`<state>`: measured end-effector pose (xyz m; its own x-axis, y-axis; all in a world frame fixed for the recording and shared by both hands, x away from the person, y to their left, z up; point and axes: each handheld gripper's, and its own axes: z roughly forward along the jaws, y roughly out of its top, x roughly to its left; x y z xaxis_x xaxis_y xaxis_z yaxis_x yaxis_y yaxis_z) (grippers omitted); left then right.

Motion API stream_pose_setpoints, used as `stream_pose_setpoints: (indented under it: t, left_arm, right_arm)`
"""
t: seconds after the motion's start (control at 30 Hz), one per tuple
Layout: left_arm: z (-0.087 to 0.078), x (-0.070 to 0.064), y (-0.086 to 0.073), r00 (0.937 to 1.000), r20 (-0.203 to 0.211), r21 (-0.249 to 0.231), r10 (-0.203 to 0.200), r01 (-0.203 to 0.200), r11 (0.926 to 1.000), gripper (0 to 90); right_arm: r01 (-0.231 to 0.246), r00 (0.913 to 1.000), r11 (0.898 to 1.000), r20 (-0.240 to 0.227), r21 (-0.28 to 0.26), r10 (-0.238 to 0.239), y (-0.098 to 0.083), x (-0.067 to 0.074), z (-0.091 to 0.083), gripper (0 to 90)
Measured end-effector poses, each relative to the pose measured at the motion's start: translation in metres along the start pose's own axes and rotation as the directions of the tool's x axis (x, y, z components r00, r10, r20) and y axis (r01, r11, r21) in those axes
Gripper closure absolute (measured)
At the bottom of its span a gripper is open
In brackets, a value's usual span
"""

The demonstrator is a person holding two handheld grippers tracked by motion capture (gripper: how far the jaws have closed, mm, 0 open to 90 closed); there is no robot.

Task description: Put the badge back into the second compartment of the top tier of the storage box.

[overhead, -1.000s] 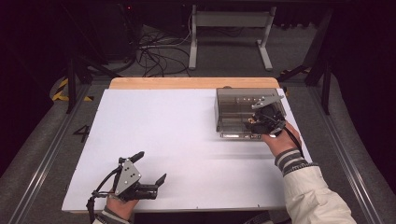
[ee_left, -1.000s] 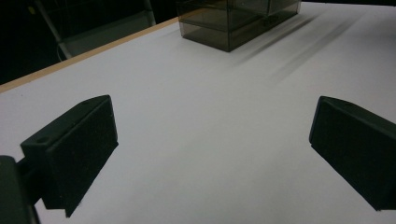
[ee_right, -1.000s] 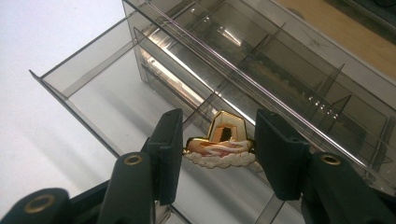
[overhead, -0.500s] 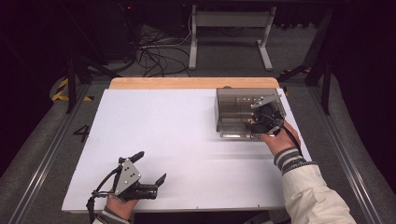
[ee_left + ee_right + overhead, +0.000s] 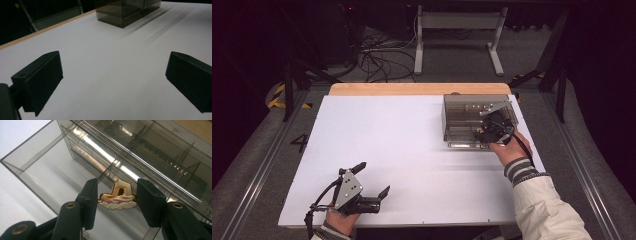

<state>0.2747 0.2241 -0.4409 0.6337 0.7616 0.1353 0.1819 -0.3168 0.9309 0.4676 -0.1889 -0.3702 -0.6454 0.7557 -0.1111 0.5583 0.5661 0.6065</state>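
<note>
A smoked clear plastic organiser box (image 5: 467, 120) with several compartments stands at the table's back right; its near corner (image 5: 120, 15) shows far off in the left gripper view. My right gripper (image 5: 486, 131) hovers over the box's front right part, shut on a small gold brooch (image 5: 118, 195) with a pink and white base. The brooch hangs above a divider (image 5: 107, 173) between two compartments. At the table's front left edge my left gripper (image 5: 373, 181) rests open, and its pads (image 5: 41, 77) stand wide apart with nothing between them.
The white table top (image 5: 402, 145) has a wooden strip (image 5: 412, 89) along its far edge. Beyond the table lie cables (image 5: 382, 55) and a metal frame (image 5: 457, 30) on the grey floor.
The right gripper has shifted slightly over the box with the brooch in it. The left gripper has not moved.
</note>
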Motion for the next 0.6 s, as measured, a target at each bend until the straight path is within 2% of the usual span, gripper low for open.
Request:
stream_pose_setpoints:
  t: [0.3,0.43,0.47,0.6]
  left_arm:
    - [0.002,0.000,0.000,1.0000,0.001,0.006,0.003,-0.003,1.0000,1.6]
    - [0.001,0.000,0.000,1.0000,0.003,0.005,-0.004,0.004,1.0000,1.6]
    - [0.001,0.000,0.000,1.0000,-0.001,0.006,0.006,-0.006,1.0000,1.6]
    - [0.000,0.000,0.000,1.0000,-0.003,0.003,0.005,-0.005,1.0000,1.6]
  right_arm:
    - [-0.011,0.9999,1.000,-0.009,-0.004,0.011,-0.001,-0.004,-0.002,49.2]
    - [-0.007,1.0000,1.000,0.001,-0.028,0.007,-0.003,-0.004,-0.006,52.5]
    - [-0.006,1.0000,0.999,0.002,-0.039,0.006,-0.003,-0.003,-0.009,53.7]
    - [-0.016,0.9999,0.997,-0.007,-0.077,0.016,-0.004,-0.002,-0.019,60.2]
